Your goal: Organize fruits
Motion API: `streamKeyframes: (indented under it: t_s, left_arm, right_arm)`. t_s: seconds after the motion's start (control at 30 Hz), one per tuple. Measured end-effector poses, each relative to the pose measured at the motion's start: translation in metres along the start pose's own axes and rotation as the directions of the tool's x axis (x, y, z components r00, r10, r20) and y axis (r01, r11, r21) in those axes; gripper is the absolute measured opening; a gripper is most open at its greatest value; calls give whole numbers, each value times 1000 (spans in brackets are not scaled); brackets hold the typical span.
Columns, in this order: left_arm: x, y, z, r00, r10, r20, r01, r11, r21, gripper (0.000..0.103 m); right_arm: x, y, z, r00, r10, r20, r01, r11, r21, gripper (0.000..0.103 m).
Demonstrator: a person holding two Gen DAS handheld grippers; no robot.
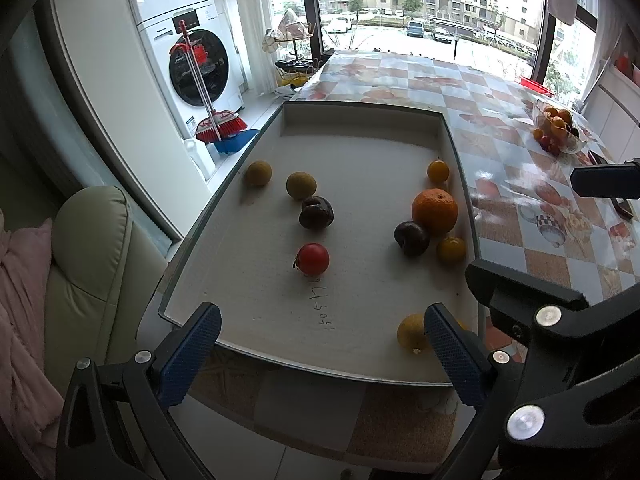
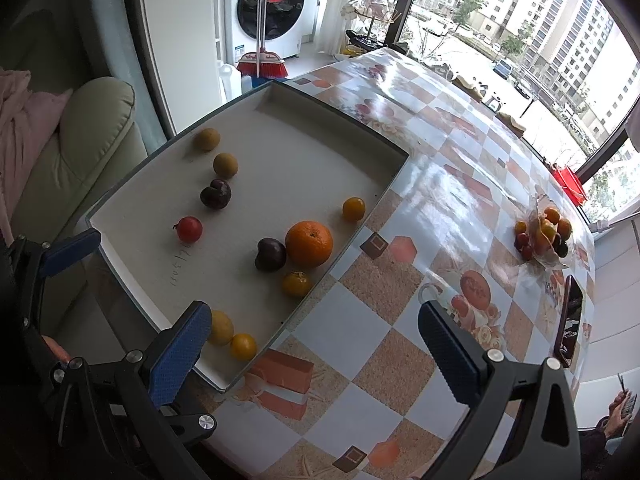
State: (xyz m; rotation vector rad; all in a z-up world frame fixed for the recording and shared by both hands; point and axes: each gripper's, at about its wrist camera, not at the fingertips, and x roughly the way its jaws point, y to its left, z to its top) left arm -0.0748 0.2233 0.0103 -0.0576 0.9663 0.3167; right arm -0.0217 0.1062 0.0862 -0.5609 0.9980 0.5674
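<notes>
A shallow white tray (image 1: pixel 360 120) (image 2: pixel 120 256) lies on the table and holds loose fruit. On it are a large orange (image 1: pixel 434 211) (image 2: pixel 309 243), a red tomato (image 1: pixel 312 258) (image 2: pixel 189 229), two dark plums (image 1: pixel 316 212) (image 1: pixel 411 238), two brownish round fruits (image 1: pixel 258 173) (image 1: pixel 301 185) and small yellow fruits (image 1: pixel 437 171) (image 1: pixel 451 250). My left gripper (image 1: pixel 320 352) is open above the tray's near edge, with a yellow fruit (image 1: pixel 412 333) by its right finger. My right gripper (image 2: pixel 316 356) is open over the tablecloth beside the tray's corner, holding nothing.
A glass bowl of mixed fruit (image 1: pixel 558 130) (image 2: pixel 544 236) stands far right on the checked tablecloth (image 2: pixel 400 288). A phone (image 2: pixel 570 320) lies near it. A cushioned chair (image 1: pixel 88 264) stands left of the table. A washing machine (image 1: pixel 200 68) and red broom (image 1: pixel 220 124) stand behind.
</notes>
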Motion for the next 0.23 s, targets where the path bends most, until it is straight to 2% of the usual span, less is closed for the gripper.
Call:
streamKeyframes:
  t_s: [0.23]
  left_arm:
    - [-3,-2,-1,1000,1,24,-1,1000,11,102]
  right_arm:
    - [1,0,0,1000,1,1,-1,1000,-1,103]
